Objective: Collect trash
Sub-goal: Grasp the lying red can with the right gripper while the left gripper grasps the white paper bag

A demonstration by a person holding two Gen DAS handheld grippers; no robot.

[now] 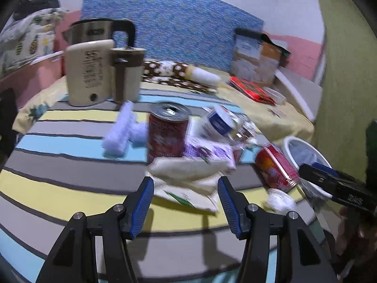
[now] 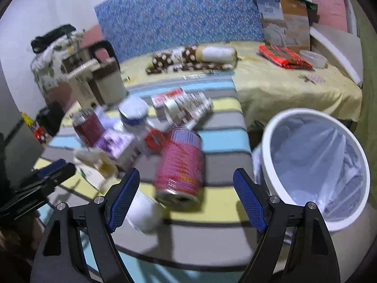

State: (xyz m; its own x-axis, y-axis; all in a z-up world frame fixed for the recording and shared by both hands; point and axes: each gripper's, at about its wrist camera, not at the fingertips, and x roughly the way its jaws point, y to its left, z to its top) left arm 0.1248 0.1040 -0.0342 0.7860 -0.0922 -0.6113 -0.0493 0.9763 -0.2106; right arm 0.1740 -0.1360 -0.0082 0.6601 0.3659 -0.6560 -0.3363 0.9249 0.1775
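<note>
We see both left gripper [image 1: 186, 186] and right gripper [image 2: 186, 179] spread wide, empty; cans [image 2: 180, 167], wrappers [image 1: 188, 169] uncollected on table [image 1: 70, 188]; bin [image 2: 315, 167] holds only its liner

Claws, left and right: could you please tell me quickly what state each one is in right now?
Left claw: open, holding nothing, above the crumpled paper wrapper.
Right claw: open, holding nothing, facing the tipped red can.
</note>
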